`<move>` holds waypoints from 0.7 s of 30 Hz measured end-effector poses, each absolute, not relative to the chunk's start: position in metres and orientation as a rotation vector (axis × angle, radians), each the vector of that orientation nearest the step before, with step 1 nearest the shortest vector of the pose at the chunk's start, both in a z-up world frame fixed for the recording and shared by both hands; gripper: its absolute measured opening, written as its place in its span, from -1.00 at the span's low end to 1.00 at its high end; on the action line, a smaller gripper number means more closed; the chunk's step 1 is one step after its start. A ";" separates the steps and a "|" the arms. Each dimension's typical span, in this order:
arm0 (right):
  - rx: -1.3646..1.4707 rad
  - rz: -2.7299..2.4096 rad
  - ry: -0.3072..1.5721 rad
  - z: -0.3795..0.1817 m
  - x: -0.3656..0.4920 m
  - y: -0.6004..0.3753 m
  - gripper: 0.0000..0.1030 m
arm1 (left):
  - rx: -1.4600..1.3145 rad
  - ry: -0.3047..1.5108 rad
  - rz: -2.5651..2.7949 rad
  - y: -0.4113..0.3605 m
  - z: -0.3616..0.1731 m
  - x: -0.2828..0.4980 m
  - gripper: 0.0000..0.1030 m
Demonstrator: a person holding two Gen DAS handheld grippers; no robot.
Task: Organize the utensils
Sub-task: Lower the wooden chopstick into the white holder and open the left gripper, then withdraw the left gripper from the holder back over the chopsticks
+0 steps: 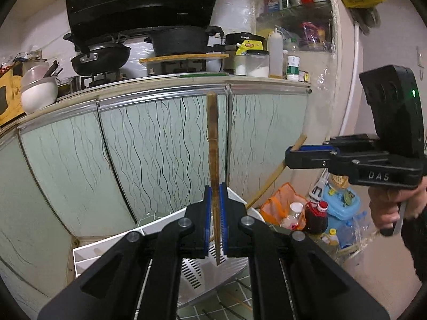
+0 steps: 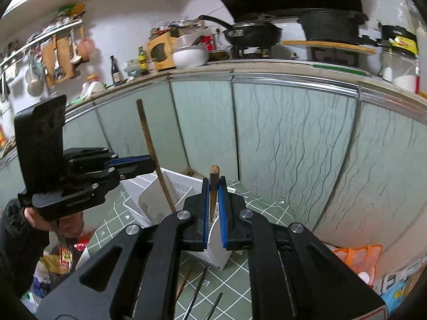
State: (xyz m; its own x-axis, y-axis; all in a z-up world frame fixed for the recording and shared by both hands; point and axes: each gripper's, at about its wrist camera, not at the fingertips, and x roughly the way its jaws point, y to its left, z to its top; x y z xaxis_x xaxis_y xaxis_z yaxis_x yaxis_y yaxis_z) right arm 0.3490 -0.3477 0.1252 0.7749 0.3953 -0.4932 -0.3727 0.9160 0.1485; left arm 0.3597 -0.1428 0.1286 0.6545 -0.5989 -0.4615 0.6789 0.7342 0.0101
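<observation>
My left gripper [image 1: 216, 194] is shut on a long brown wooden chopstick [image 1: 213, 138] that stands upright between its blue pads. It also shows in the right wrist view [image 2: 152, 161], with that chopstick [image 2: 149, 138] rising from it. My right gripper [image 2: 213, 186] is shut on a second wooden chopstick [image 2: 214, 184], held upright. It shows in the left wrist view [image 1: 289, 154] with its light chopstick [image 1: 269, 180] slanting down. A white slotted utensil holder [image 2: 173, 186] stands on the floor below both grippers, also in the left wrist view [image 1: 192, 266].
Green tiled floor [image 2: 232, 274] with loose dark chopsticks [image 2: 197, 290]. Green cabinet doors [image 1: 160, 146] stand behind. Pans and jars sit on the counter [image 1: 186, 78]. An orange bag [image 1: 280, 205], bottles and a blue container [image 1: 341, 208] crowd the right corner.
</observation>
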 end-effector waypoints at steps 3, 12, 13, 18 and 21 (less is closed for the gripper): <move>0.039 0.422 0.545 0.122 0.347 -0.347 -0.87 | 0.193 0.448 -0.714 -0.141 0.124 0.361 -0.85; 0.043 0.380 0.535 0.119 0.329 -0.359 0.35 | 0.160 0.391 -0.648 -0.121 0.124 0.345 0.78; 0.041 0.377 0.526 0.119 0.325 -0.360 0.41 | 0.163 0.397 -0.636 -0.120 0.124 0.344 0.88; 0.021 0.363 0.505 0.123 0.306 -0.362 0.83 | 0.164 0.416 -0.595 -0.107 0.126 0.332 0.93; 0.014 0.353 0.508 0.125 0.297 -0.362 0.84 | 0.164 0.424 -0.581 -0.100 0.127 0.325 0.93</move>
